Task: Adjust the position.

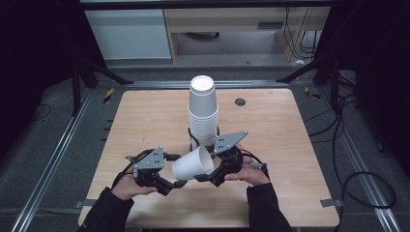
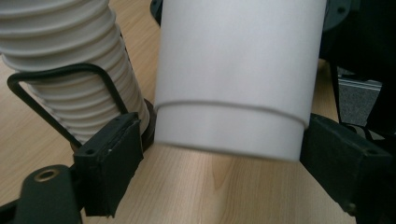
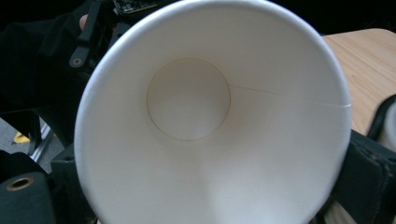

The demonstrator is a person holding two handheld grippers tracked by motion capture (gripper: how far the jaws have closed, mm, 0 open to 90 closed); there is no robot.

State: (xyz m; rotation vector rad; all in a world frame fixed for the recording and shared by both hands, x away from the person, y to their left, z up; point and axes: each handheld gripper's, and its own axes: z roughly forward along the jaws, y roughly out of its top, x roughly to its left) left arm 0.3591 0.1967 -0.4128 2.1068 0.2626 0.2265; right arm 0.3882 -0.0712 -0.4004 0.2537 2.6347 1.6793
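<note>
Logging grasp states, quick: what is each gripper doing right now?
Left gripper: shut on the cup, at its base.
Right gripper: shut on the cup, at its rim.

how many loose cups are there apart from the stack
1. The single paper cup lies on its side above the table's near edge, held between the left gripper and right gripper, in front of the upside-down cup stack.
</note>
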